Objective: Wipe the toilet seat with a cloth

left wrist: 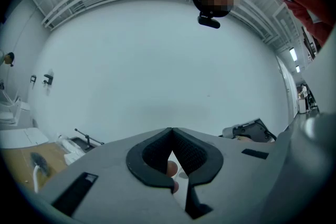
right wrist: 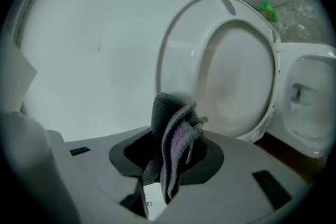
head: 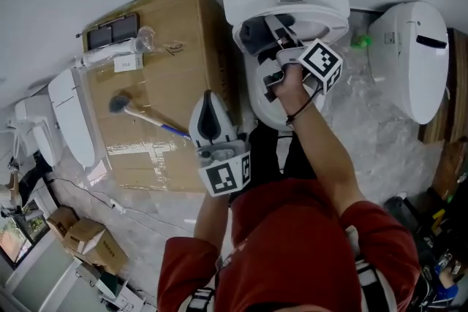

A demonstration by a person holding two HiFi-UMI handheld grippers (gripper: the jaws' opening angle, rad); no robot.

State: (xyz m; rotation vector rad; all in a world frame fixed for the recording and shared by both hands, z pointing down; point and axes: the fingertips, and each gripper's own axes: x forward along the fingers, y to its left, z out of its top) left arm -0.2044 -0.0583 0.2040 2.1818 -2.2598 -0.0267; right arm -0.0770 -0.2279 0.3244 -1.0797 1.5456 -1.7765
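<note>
Right gripper [right wrist: 168, 152]: fingers clamped on a grey cloth [right wrist: 169, 126], which is bunched with loose folds standing out.
Left gripper [left wrist: 172, 150]: fingers closed together on nothing, held away from the toilet.
Toilet seat [right wrist: 181, 60]: appears raised upright, just ahead of the cloth and not touching it.
Risk, grip: wiping drag could pull the bunched cloth out of the fingers.
Risk, seat: nothing steadies it, so a push may swing it down over the bowl [right wrist: 310, 107].
Risk, contact: hard fingertips may scrape the seat past the cloth.

Red short-sleeved shirt [head: 292, 245], black wrist cord [head: 301, 112], striped shoulder straps [head: 368, 287]; the grey left gripper [head: 208, 100] and right gripper [head: 272, 29] bear black-and-white marker cubes [head: 225, 177].
</note>
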